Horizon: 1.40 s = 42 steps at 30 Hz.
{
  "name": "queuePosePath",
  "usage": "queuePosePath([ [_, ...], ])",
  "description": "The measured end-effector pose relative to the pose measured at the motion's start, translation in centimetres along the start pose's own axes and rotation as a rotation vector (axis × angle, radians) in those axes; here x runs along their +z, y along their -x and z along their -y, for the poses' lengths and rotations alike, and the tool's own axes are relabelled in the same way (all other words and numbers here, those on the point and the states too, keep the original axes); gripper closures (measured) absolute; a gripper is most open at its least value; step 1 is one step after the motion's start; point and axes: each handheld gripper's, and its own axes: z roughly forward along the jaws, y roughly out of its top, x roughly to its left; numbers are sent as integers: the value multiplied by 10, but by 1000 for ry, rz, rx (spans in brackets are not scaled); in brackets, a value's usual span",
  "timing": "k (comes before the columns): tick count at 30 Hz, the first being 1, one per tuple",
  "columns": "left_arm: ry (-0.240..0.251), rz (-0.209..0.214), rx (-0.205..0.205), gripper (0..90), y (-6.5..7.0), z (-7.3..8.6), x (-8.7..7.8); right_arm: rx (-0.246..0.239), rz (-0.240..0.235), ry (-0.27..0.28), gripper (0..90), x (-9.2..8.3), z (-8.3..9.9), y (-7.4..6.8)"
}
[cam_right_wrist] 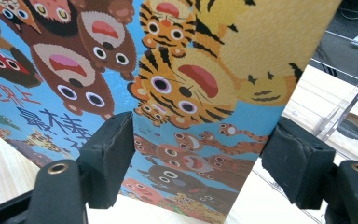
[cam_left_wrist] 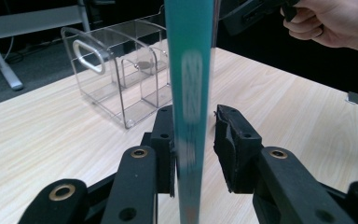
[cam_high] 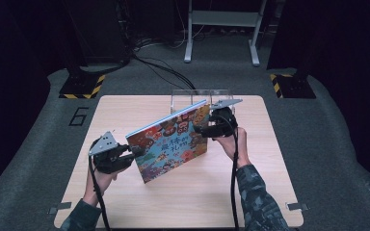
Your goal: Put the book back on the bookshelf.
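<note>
Object: a thin hardcover picture book [cam_high: 170, 142] with a blue spine and a glossy cover of cartoon animals was seen at the centre of the high view, stood on its lower corner on the pale wooden worktop [cam_high: 125, 106] and tilted.
Left gripper [cam_high: 134, 152]: at lower left of the high view; in the left gripper view the book's edge [cam_left_wrist: 189, 93] was set between the jaws, one pad against it, the other a little apart, so a firm clamp could not be confirmed.
Right gripper [cam_high: 200, 129]: at the book's upper right edge in the high view; its jaws were held apart in front of the cover [cam_right_wrist: 182, 84], not pressed on it.
Handling: judged light, stiff and flat, with a slick cover likely to slide between pads.
Hold: best taken at the spine or a board edge, gripped across the thickness.
Nearby: a clear acrylic divided rack [cam_left_wrist: 121, 79] was stood behind the book, at upper centre.
</note>
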Motion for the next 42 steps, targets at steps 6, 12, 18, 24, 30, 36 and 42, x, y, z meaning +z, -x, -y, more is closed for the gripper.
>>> queuePosePath([
  [6,-54,7,-14,710,-2,-20,8,-7,4,-3,274,-1,0,0],
  [12,-72,50,-3,737,-5,-36,13,-9,5,-5,277,-2,0,0],
  [18,-92,92,17,648,-3,-47,21,-4,11,-4,275,-1,0,-2],
  [24,-134,82,38,669,-4,-54,25,-3,13,-5,275,-2,0,-2],
  [30,-157,90,40,762,-4,-57,25,-3,15,-3,281,-1,0,-2],
  [36,-177,91,48,798,2,-59,25,19,55,3,236,-12,9,4],
  [42,-159,66,49,803,2,-57,23,95,176,-9,144,-26,58,18],
])
